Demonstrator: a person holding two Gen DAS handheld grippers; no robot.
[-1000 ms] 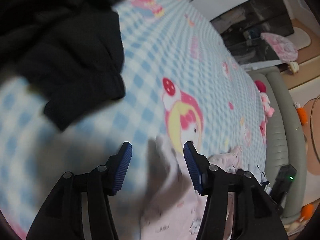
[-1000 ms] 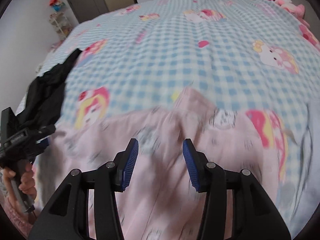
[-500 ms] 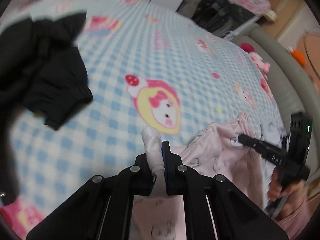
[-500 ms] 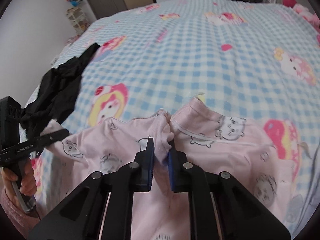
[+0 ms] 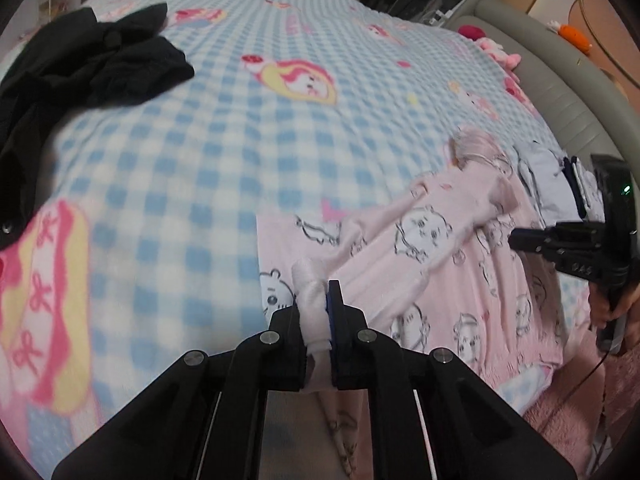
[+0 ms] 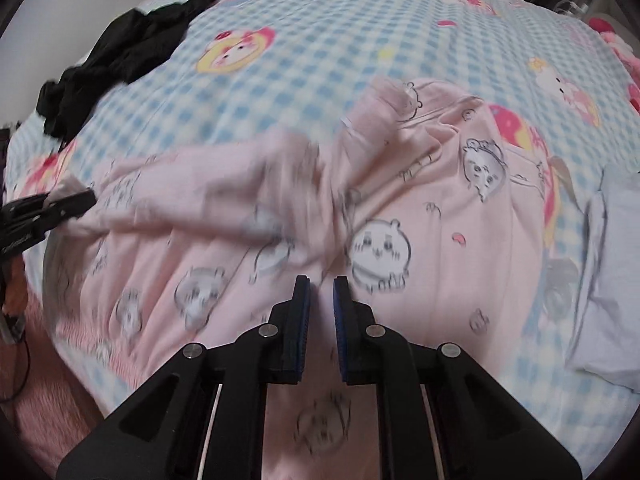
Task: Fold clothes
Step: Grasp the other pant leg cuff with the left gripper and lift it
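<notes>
A pink garment with cartoon prints (image 5: 420, 240) lies spread on the blue checked blanket (image 5: 240, 140). My left gripper (image 5: 318, 308) pinches a bunched pale edge of it; its jaws are opening slightly with the cloth still between them. In the right wrist view the pink garment (image 6: 440, 200) fills the middle, blurred on its left half. My right gripper (image 6: 321, 292) holds a fold of it, jaws opening a little with cloth between the pads. Each gripper shows in the other's view: the right gripper (image 5: 520, 240) and the left gripper (image 6: 48, 208) at the garment's opposite ends.
A heap of black clothing (image 5: 100, 64) lies at the bed's far left, also the black clothing (image 6: 128, 52). A pale blue folded cloth (image 6: 608, 280) rests at the right. A grey padded bed frame (image 5: 560, 92) with a pink plush toy (image 5: 496, 50) borders the bed. Pink rug (image 6: 36, 360) below.
Both grippers were open a second ago and have since shut on the pink garment. Both have swung sideways and rolled, dragging the garment stretched out between them.
</notes>
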